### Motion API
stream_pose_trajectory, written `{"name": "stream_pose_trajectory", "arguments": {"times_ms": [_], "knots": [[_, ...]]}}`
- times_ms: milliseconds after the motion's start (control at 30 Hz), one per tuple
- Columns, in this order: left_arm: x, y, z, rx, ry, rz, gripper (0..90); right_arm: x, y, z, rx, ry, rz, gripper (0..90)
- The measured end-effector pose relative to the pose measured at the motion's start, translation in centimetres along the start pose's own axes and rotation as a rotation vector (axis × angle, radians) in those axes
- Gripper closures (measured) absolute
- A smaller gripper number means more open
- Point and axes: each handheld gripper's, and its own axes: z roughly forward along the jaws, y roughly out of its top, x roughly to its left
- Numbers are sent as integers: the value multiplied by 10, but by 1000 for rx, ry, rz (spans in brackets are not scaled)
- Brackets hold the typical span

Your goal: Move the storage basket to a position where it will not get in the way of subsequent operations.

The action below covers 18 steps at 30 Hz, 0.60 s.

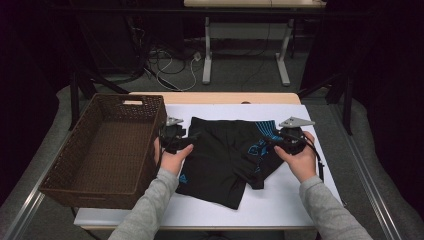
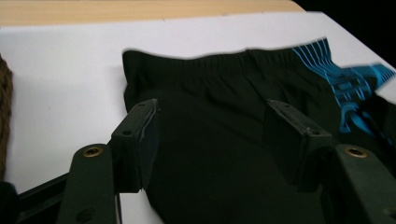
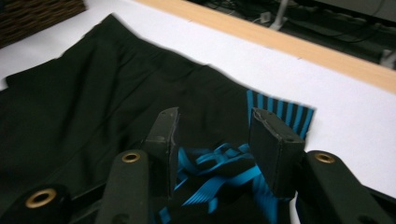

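A pair of black shorts (image 1: 225, 155) with blue stripes and lettering lies spread on the white sheet (image 1: 280, 200). My left gripper (image 1: 179, 140) hovers over the shorts' left edge, beside the basket. In the left gripper view this gripper (image 2: 212, 109) stands open, its jaws wide apart above the black cloth (image 2: 219, 140) near the waistband. My right gripper (image 1: 281, 142) is at the shorts' right side. In the right gripper view it (image 3: 215, 116) is open over the bunched blue-striped part (image 3: 224, 163), with no cloth pinched between its pads.
A dark brown wicker basket (image 1: 105, 150) stands at the table's left, close to my left hand. The white sheet (image 2: 60, 70) covers the wooden tabletop (image 1: 225, 97). Beyond the table are desk legs and cables on the floor.
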Motion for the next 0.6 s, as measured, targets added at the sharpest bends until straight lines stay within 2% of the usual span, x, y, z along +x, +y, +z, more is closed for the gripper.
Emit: {"name": "stream_pose_trajectory", "arguments": {"times_ms": [67,200,333,500,600], "knots": [[-3,-10,-5,23,-17,18,390,10,-8,-4,1,26,-11,533],[-8,-28,-15,18,-33,28,382,30,-19,-12,-6,78,-41,535],[-12,-49,-29,18,-41,46,356,51,-28,-19,-8,128,-36,534],[-13,-70,-42,11,-66,18,353,82,-45,-19,19,170,-112,537],[-14,-78,-49,9,-65,28,353,99,-54,-19,41,206,-123,545]]}}
